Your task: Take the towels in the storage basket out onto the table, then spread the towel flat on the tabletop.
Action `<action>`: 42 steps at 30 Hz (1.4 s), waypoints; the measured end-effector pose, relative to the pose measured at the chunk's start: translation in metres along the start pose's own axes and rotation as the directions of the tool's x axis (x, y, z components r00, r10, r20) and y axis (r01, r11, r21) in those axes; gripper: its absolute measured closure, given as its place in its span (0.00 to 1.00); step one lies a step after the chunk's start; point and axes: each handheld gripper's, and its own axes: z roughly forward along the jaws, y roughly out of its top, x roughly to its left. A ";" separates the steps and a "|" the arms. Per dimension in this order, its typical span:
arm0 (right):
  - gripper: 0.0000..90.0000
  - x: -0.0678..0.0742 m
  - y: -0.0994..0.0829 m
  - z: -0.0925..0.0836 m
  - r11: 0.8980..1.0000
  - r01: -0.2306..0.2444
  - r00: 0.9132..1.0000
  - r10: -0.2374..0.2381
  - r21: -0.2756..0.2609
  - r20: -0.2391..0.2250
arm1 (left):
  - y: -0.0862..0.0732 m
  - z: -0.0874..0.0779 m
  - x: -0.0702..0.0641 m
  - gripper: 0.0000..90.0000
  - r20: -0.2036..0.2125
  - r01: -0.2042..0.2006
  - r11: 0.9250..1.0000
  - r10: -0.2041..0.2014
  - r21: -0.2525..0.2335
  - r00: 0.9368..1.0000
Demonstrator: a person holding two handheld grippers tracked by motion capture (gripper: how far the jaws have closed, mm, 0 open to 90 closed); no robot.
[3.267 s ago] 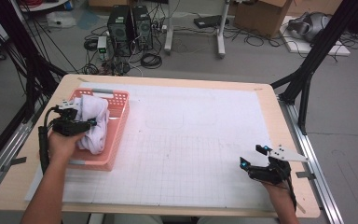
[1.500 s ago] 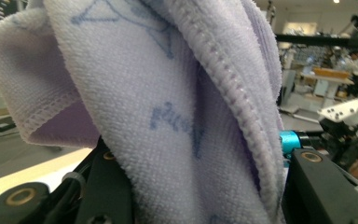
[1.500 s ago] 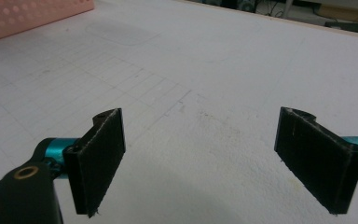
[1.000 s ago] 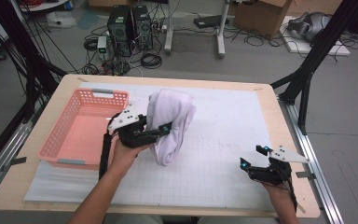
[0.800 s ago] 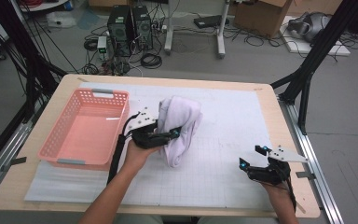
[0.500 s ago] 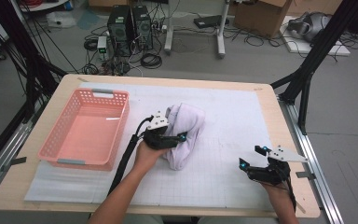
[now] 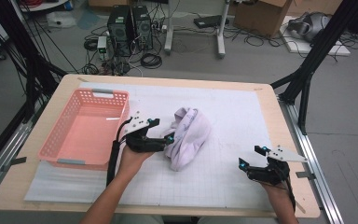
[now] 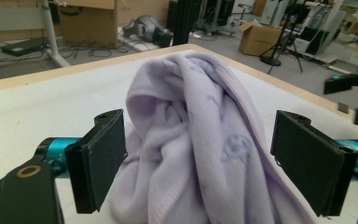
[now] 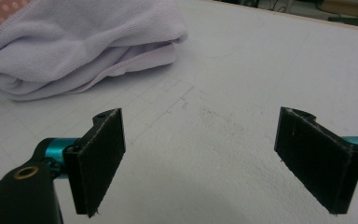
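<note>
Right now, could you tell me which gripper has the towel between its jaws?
The left gripper: the lilac towel sits between its open jaws, while the right gripper holds nothing.

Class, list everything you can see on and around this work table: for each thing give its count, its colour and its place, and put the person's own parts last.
Crumpled lilac fleece cloth: one, pale lilac, on the white mat mid-table, between the left gripper's jaws.
Pink plastic lattice basket: one, pink, at the table's left, nothing in it.
White gridded paper mat: one, white, covering most of the tabletop.
Light wooden table: one, pale wood.
Black computer towers: two, black, on the floor beyond the table.
Cardboard box: one, brown, on the floor behind.
Left gripper: one, black and teal; its jaws have just been opening and stand apart on either side of the cloth.
Right gripper: one, black and teal, open over bare mat.
</note>
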 end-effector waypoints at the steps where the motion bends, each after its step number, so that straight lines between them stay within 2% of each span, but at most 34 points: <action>1: 0.17 0.000 0.000 0.000 1.000 -0.002 1.000 0.002 0.001 0.000 | -0.003 -0.004 -0.001 0.21 0.001 -0.005 1.000 0.005 -0.003 1.000; 4: 0.17 0.000 0.000 0.002 1.000 -0.005 1.000 0.005 0.006 0.006 | -0.015 -0.014 -0.002 0.22 0.019 -0.002 1.000 0.003 -0.019 1.000; 7: 0.17 0.000 0.000 0.004 1.000 -0.006 1.000 0.006 0.012 0.011 | -0.025 -0.020 -0.002 0.22 0.032 0.006 1.000 -0.005 -0.015 0.999; 11: 0.17 0.000 -0.001 0.005 1.000 -0.009 1.000 0.009 0.019 0.013 | -0.031 -0.024 -0.001 0.22 0.017 -0.008 1.000 0.008 -0.005 1.000; 13: 0.17 0.000 -0.001 0.006 1.000 -0.011 1.000 0.011 0.019 0.016 | -0.036 -0.026 -0.002 0.22 0.021 0.004 1.000 -0.004 -0.013 1.000; 15: 0.17 0.000 -0.001 0.006 1.000 -0.015 1.000 0.014 0.023 0.017 | -0.038 -0.027 -0.002 0.23 0.022 -0.007 1.000 0.007 -0.001 1.000; 18: 0.17 -0.001 -0.003 0.008 0.999 -0.015 1.000 0.015 0.036 0.019 | -0.038 -0.028 0.000 0.23 0.019 0.008 1.000 -0.008 -0.007 1.000; 29: 0.17 0.002 -0.002 0.006 0.999 -0.015 1.000 0.014 0.039 0.015 | -0.038 -0.034 0.002 0.24 0.004 0.010 1.000 -0.010 -0.024 1.000; 32: 0.17 0.004 -0.001 0.010 0.999 -0.010 1.000 0.009 0.047 0.012 | -0.039 -0.033 0.004 0.25 0.006 0.007 1.000 -0.007 -0.011 1.000; 34: 0.17 0.007 0.001 0.017 0.998 -0.005 1.000 0.005 0.068 -0.004 | -0.040 -0.032 0.004 0.29 0.008 0.002 1.000 -0.002 -0.008 1.000; 38: 0.17 0.017 0.005 0.038 0.991 0.047 0.998 -0.040 0.128 -0.054 | -0.040 -0.031 0.005 0.30 0.004 0.007 1.000 -0.007 0.005 1.000; 42: 0.17 0.032 0.010 0.061 0.974 0.122 0.990 -0.104 0.191 -0.100 | -0.041 -0.030 0.005 0.30 0.006 0.012 1.000 -0.013 0.018 1.000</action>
